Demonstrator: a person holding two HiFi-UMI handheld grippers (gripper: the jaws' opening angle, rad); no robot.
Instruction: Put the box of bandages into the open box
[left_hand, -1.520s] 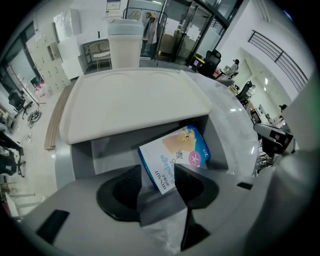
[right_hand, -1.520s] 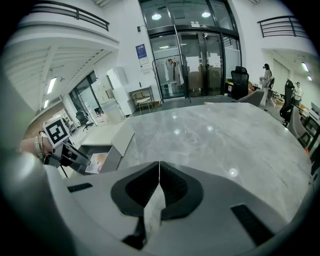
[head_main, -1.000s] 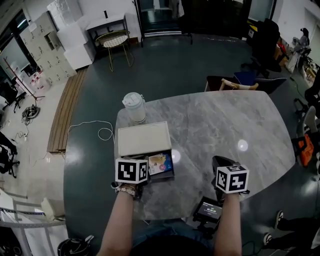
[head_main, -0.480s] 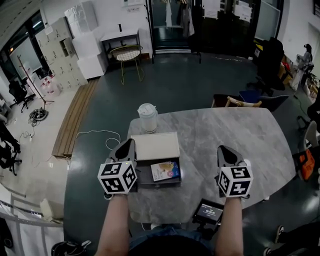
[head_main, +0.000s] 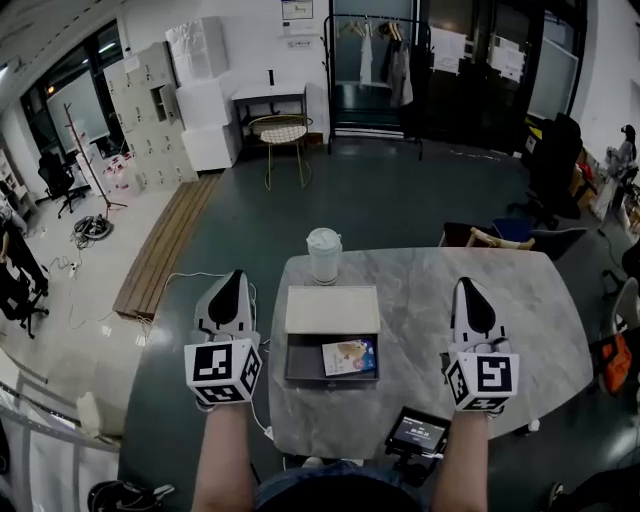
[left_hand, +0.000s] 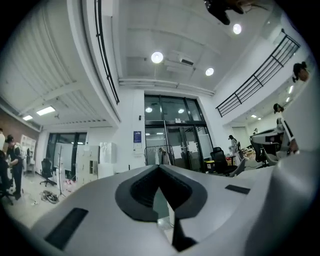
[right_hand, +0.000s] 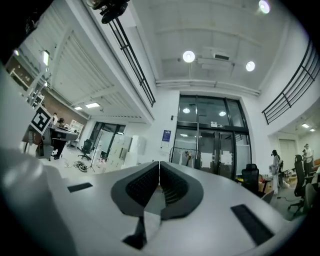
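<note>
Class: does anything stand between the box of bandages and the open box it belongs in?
Nothing visible does. The box of bandages already lies inside the open box, whose lid is folded back.

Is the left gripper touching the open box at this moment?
Apart. In the head view the left gripper is held left of the open box, with a clear gap between them.

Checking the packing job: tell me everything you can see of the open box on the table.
The open box is a shallow, dark grey tray on the marble-look table. Its pale cream lid lies folded back behind it, towards the white cup. Inside, on the right, a colourful box of bandages lies flat; the left half looks bare.
</note>
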